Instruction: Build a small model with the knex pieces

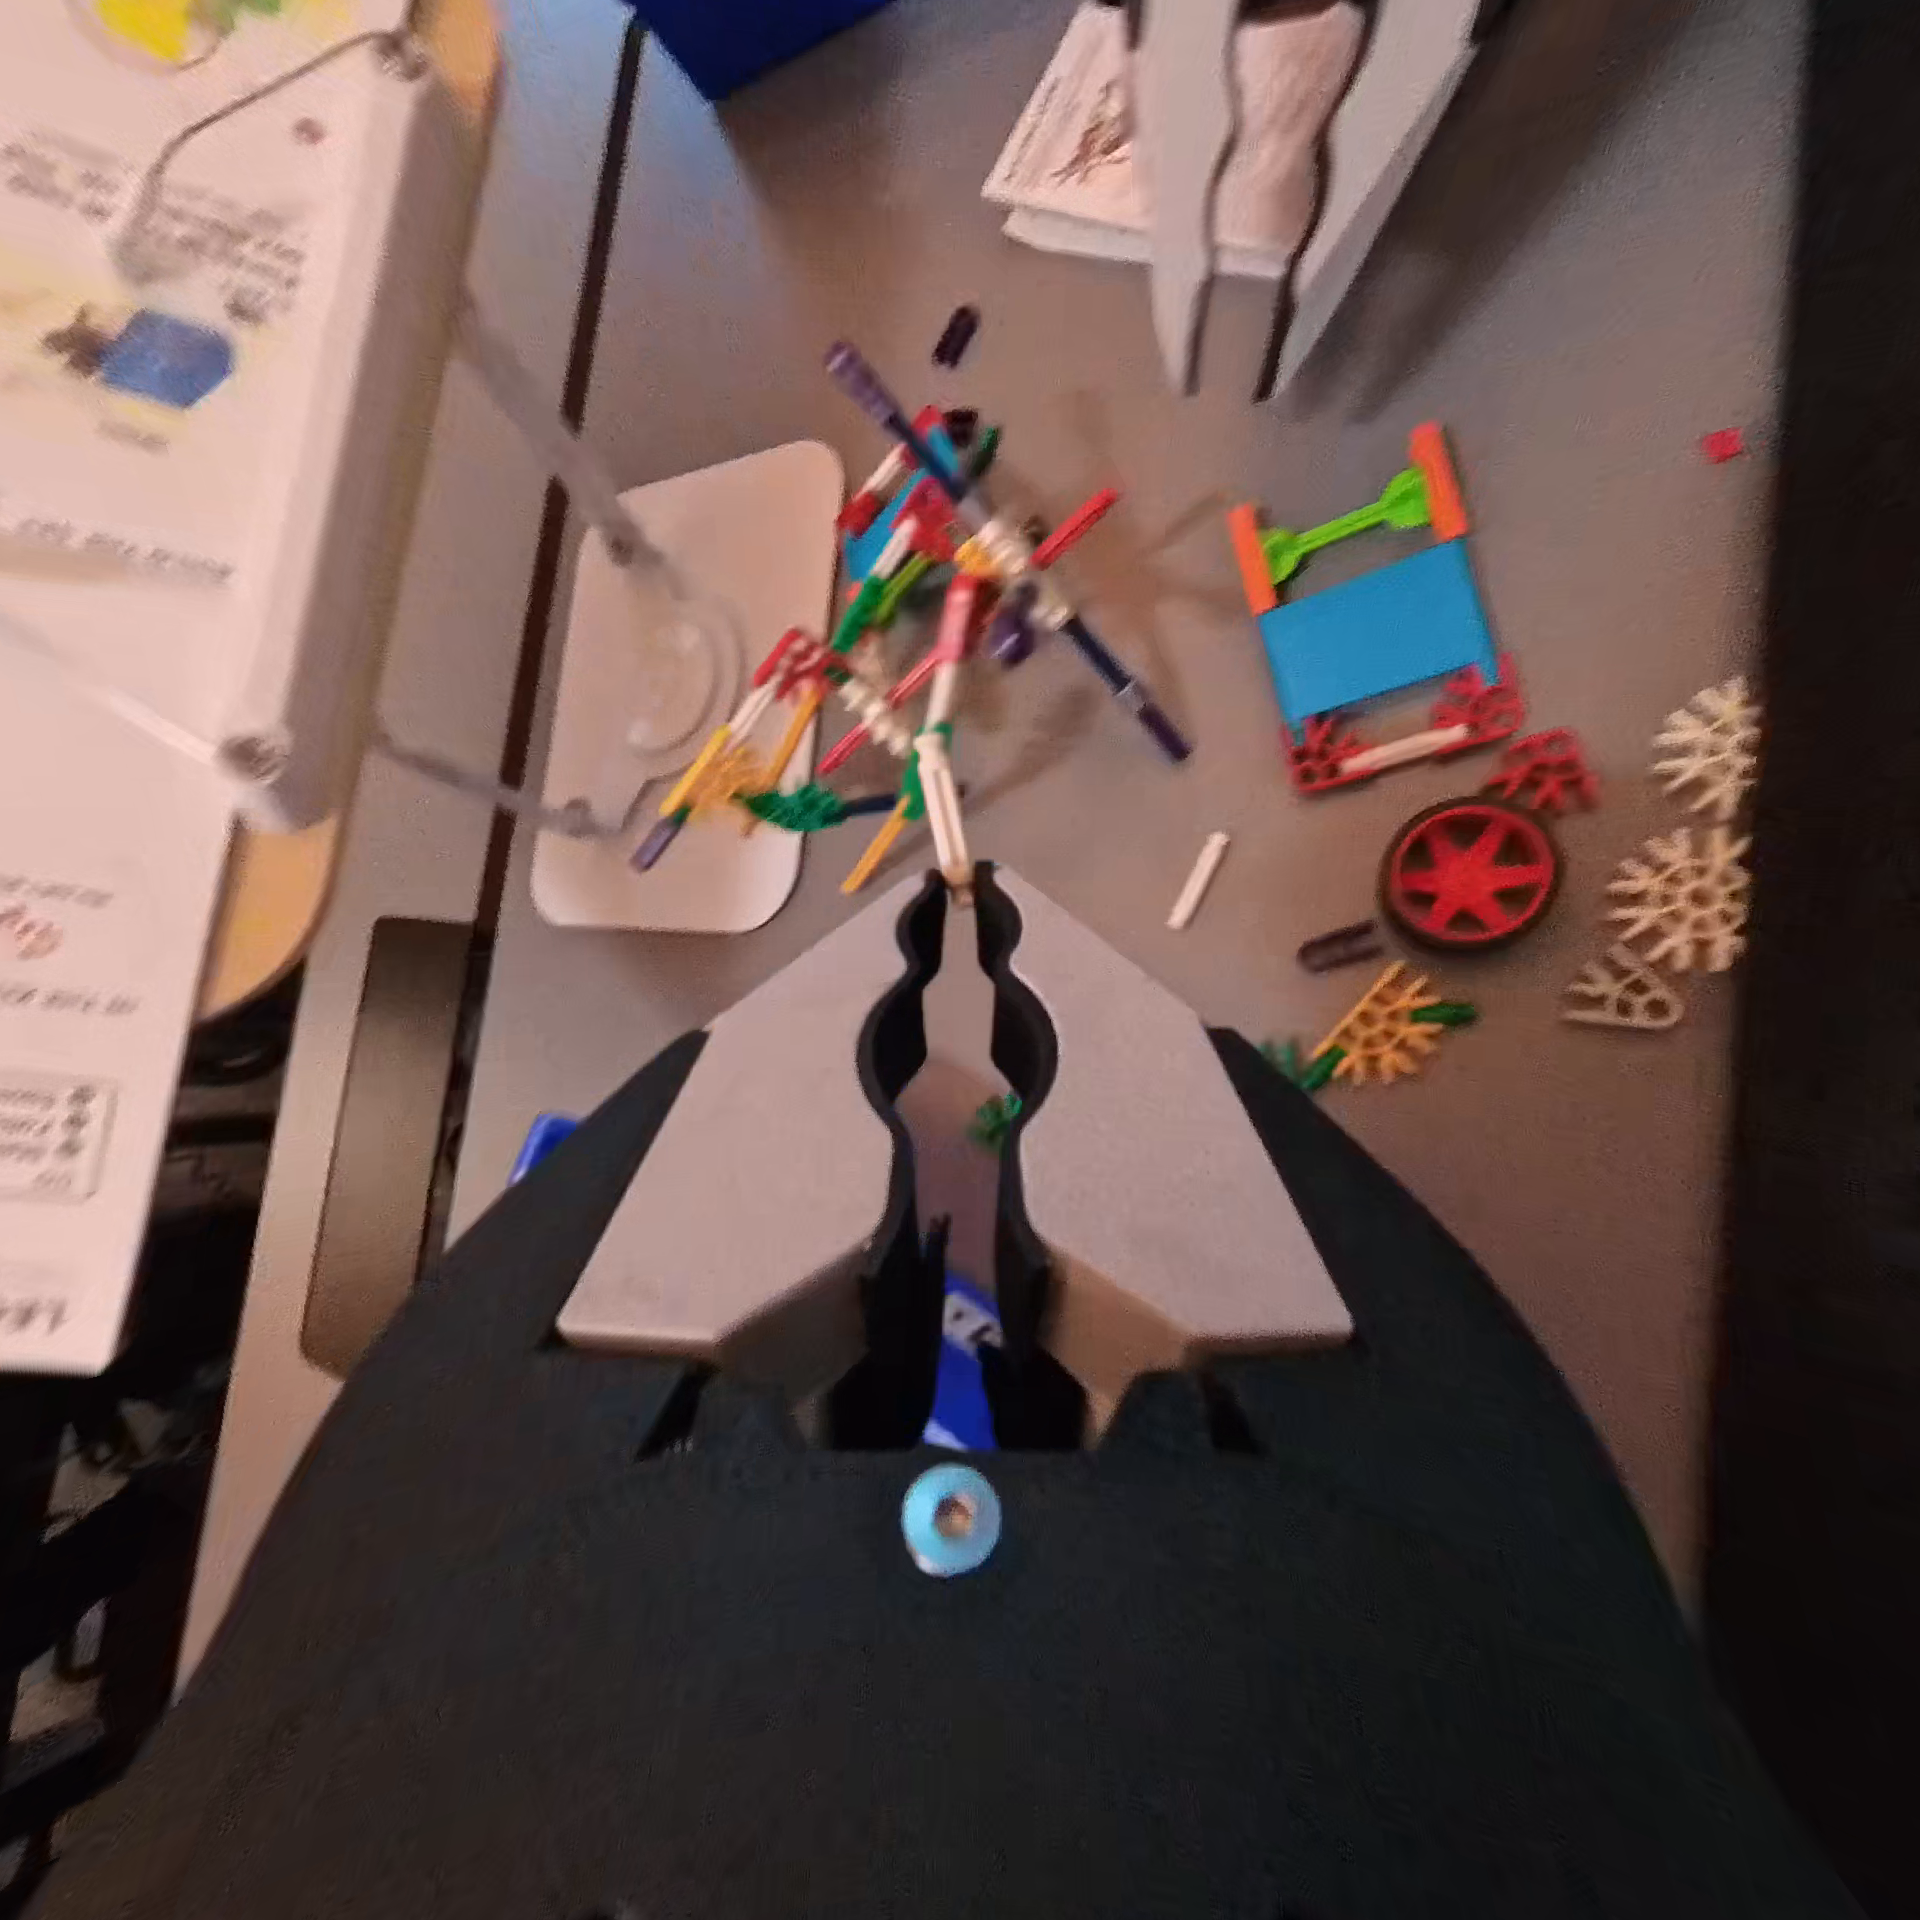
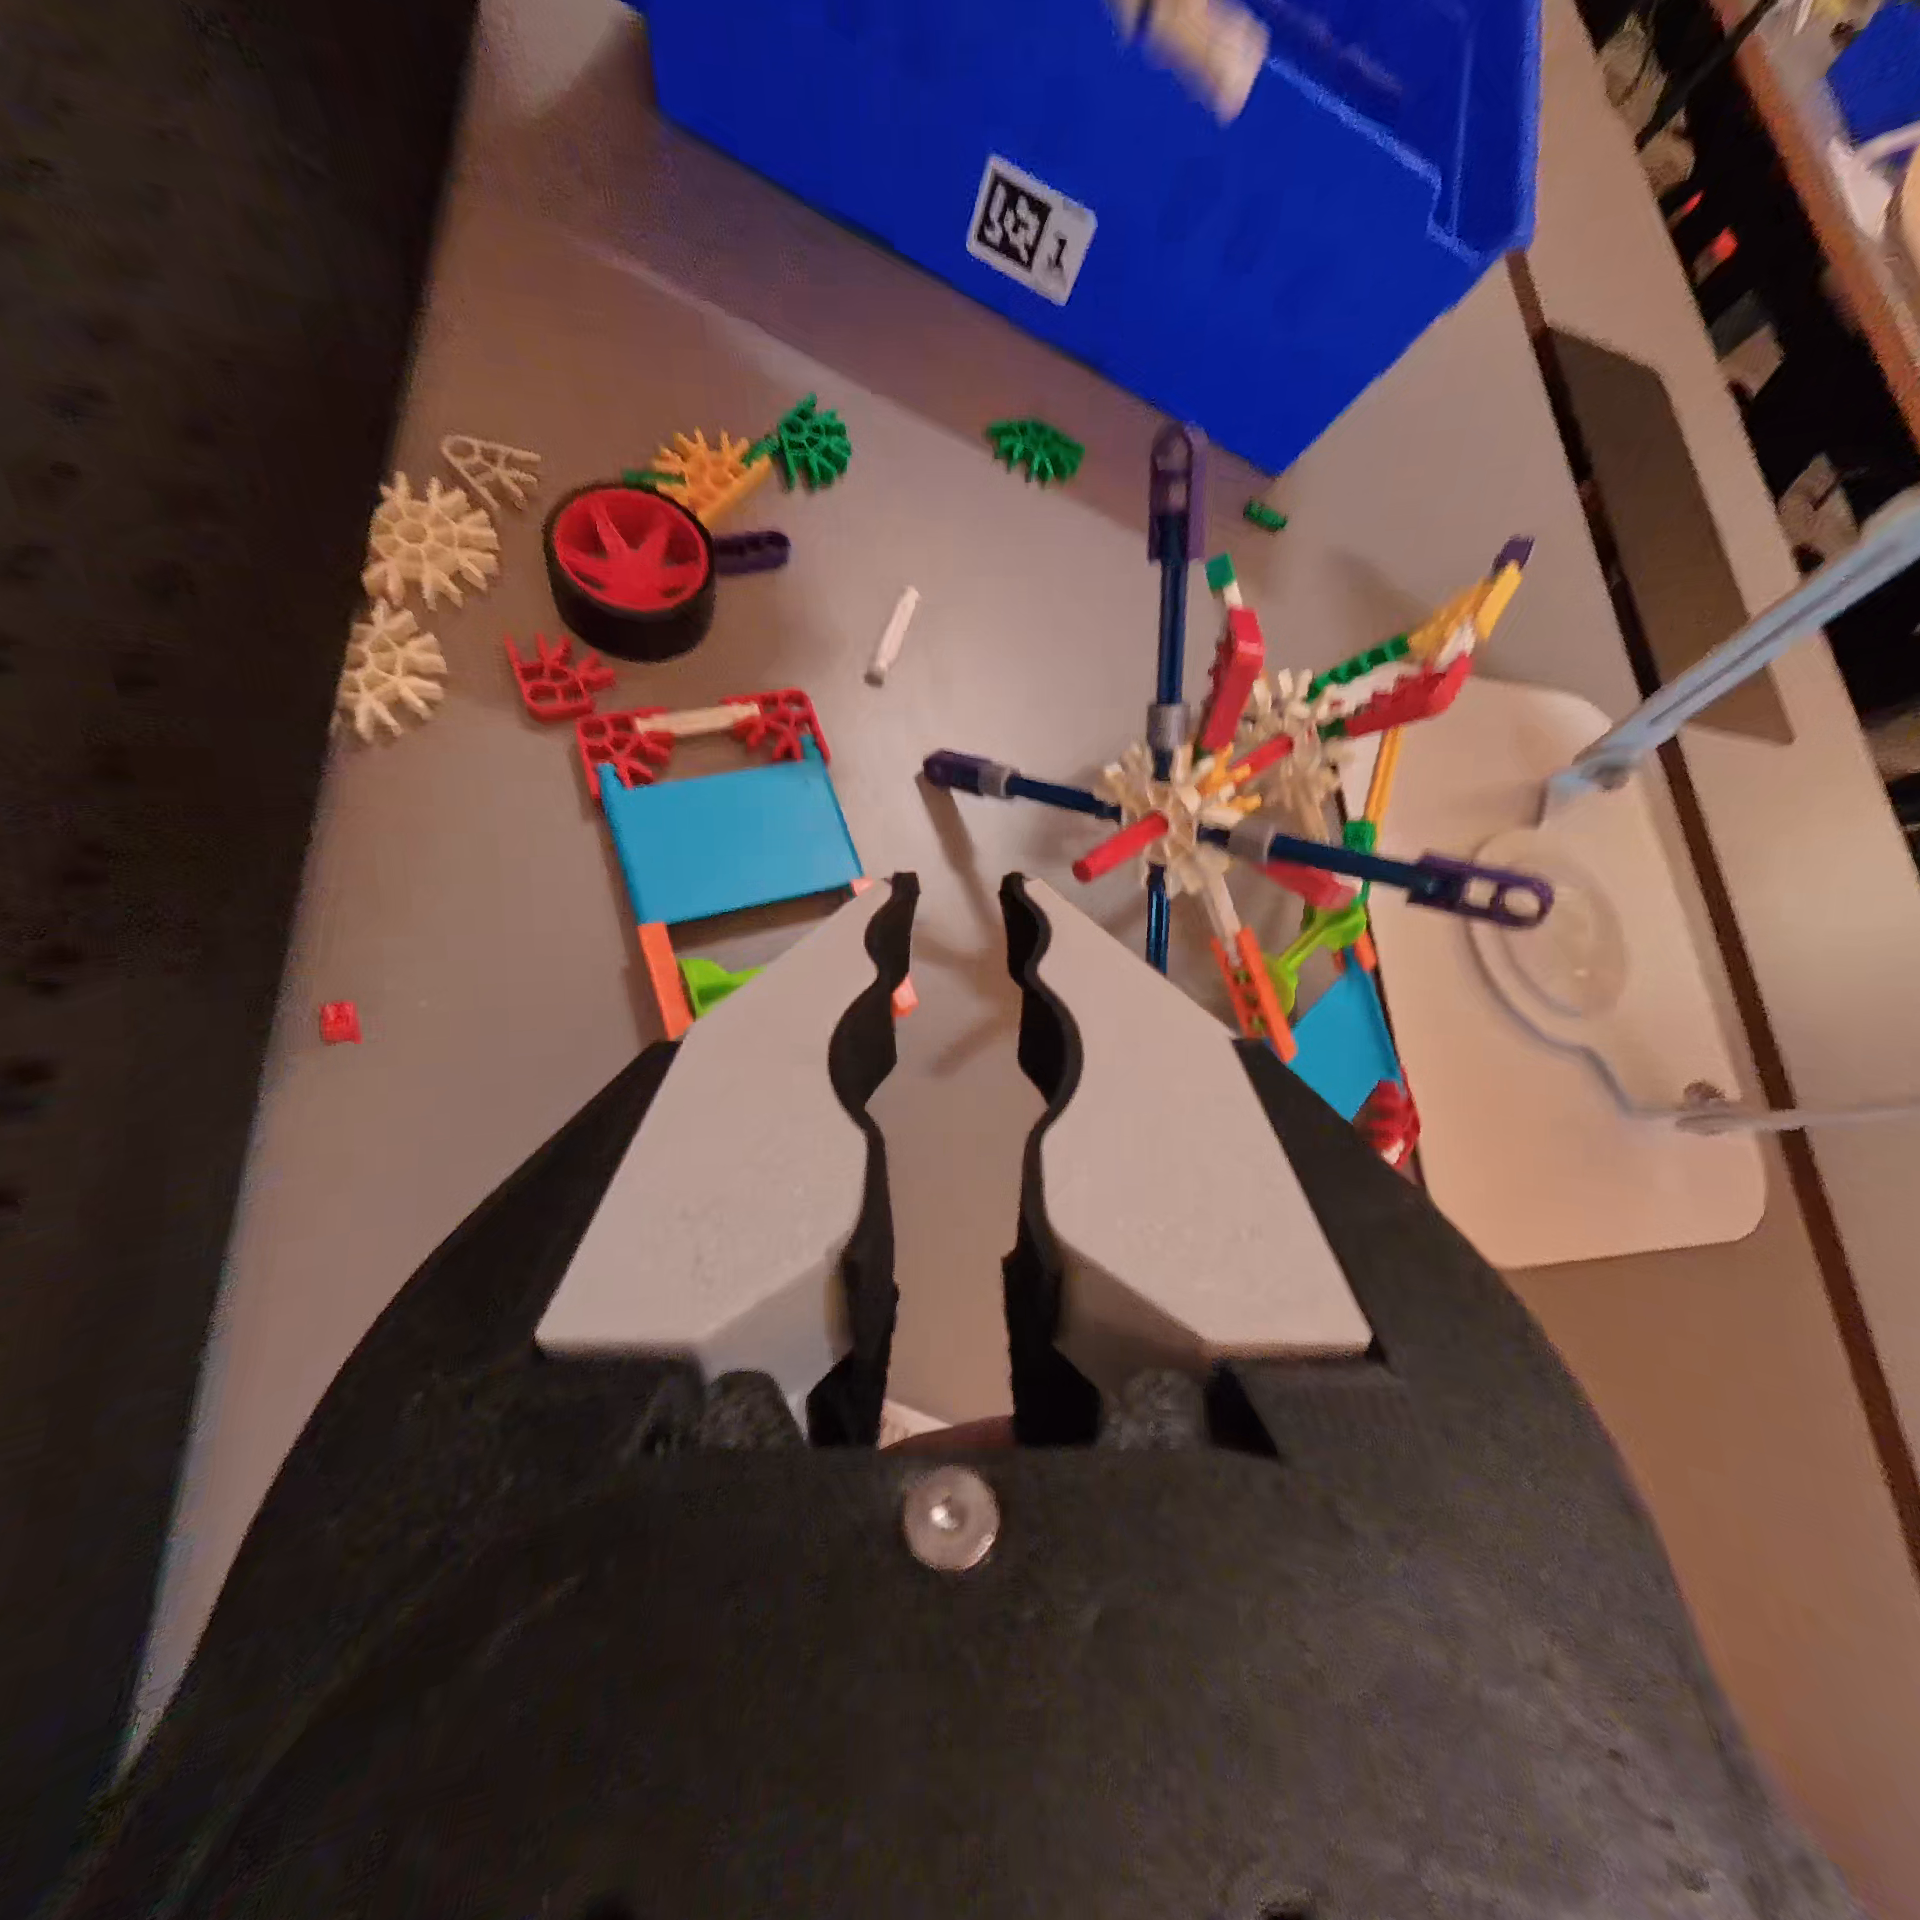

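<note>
At the desk (image 2: 987, 436): my left tool (image 1: 961, 881) pinches the tip of a white rod (image 1: 945, 790) on the toy model (image 1: 935, 592), which I judge is lifted.
Right tool (image 2: 956, 883): parted, gripping nothing, over bare desk between the blue panel frame (image 2: 727, 831) and the model.
Nearby: red wheel (image 2: 634, 582), loose white rod (image 2: 894, 634), white connectors (image 2: 426, 540), blue bin (image 2: 1195, 187).
Risk, grip: only the rod's end is caught; it could slip out or pull from its joint.
Risk, swing: the model's long blue rods (image 2: 1330, 852) could catch the clear stand (image 1: 665, 623).
</note>
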The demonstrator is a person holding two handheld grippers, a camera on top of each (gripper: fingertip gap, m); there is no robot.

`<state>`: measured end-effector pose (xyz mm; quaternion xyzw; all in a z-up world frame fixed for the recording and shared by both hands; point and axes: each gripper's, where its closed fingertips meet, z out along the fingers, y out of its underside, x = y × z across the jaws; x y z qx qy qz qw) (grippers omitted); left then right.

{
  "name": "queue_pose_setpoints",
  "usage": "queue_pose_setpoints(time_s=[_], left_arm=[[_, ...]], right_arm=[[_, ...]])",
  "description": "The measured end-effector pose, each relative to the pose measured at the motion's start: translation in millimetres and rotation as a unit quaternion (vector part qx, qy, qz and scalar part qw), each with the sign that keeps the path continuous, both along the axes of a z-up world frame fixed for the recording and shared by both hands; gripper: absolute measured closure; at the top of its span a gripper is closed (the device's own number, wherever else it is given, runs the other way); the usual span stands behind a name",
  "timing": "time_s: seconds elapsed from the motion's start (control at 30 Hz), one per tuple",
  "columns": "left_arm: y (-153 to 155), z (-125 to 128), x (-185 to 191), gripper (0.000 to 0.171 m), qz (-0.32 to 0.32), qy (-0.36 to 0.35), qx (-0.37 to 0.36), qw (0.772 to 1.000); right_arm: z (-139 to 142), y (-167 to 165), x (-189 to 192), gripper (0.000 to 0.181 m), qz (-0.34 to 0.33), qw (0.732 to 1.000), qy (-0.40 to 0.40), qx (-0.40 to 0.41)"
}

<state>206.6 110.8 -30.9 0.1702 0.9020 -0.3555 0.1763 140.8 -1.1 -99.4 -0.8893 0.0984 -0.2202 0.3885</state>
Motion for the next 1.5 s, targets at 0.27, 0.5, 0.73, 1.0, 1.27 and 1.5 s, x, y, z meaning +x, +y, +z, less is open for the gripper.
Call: queue_pose_setpoints(time_s=[0.27,0.5,0.73,1.0,1.27,1.5], left_arm=[[-80.8,-48.7,-77.9,0.168,-0.048,0.079,0.001,0.996],[-106.2,-57.8,-80.1,0.168,-0.056,0.063,-0.007,0.996],[-119.3,-73.0,-81.5,0.168,-0.047,0.052,0.007,0.998],[-123.4,-84.9,-82.8,0.168,-0.04,0.039,0.002,0.998],[-113.3,-108.0,-67.3,0.153,0.035,0.043,0.036,0.998],[-116.7,-127.3,-66.7,0.152,0.061,0.075,0.058,0.994]], right_arm=[[14.3,17.0,-12.0,0.16,0.026,0.998,-0.052,-0.013],[9.0,10.6,-13.9,0.169,0.027,0.997,-0.061,-0.039],[-3.7,-0.6,-14.0,0.171,0.013,0.994,-0.058,-0.094],[-24.7,-7.4,-11.1,0.179,0.015,0.99,-0.043,-0.135],[-35.9,-27.3,-4.1,0.179,-0.008,0.993,0.003,-0.118],[-49.4,-28.4,-2.8,0.179,-0.002,0.992,0.025,-0.12]])
